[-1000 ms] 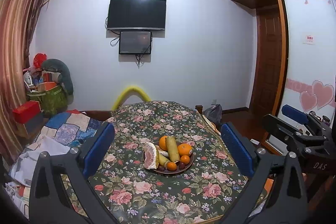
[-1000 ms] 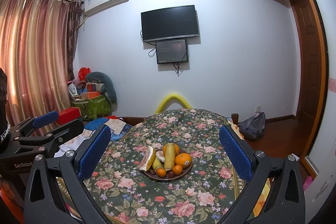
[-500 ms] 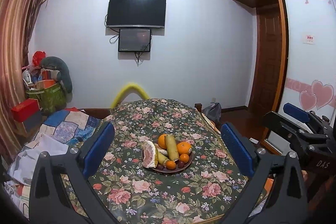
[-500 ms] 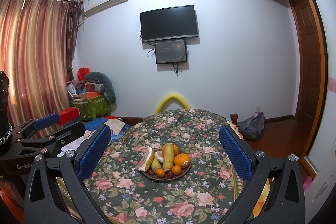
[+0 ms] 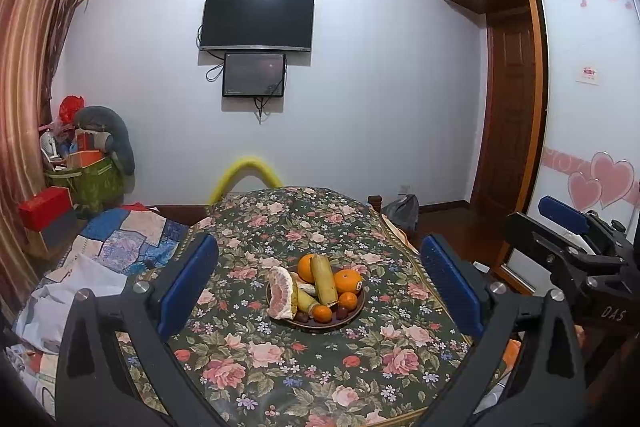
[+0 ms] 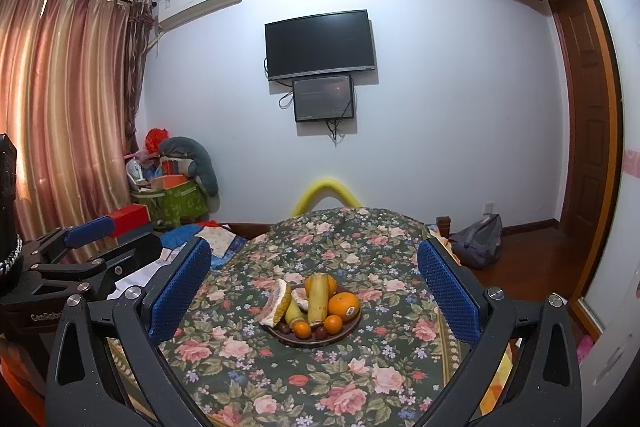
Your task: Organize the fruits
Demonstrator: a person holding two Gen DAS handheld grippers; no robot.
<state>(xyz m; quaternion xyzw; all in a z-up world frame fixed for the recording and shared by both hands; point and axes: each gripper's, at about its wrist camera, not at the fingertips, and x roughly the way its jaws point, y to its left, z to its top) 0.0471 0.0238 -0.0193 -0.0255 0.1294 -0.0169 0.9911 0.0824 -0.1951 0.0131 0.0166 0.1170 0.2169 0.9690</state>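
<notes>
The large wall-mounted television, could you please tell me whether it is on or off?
Off, it appears: the large black wall-mounted television shows a uniformly dark screen in both wrist views.

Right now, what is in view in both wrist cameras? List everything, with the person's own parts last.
plate: one, dark, mid-table, holding the fruit
large oranges: two, orange, plate's back and right
small oranges: at least two, orange, plate's front
pomelo piece: one, pink-yellow, plate's left
sugarcane-like stalk: one, yellow-green, plate's middle
tablecloth: one, dark floral, over table
screens: two, black, wall
air conditioner: one, white, upper wall
curtain: striped pink-gold, left
left gripper: jaws open, above table
right gripper: jaws open, above table
</notes>
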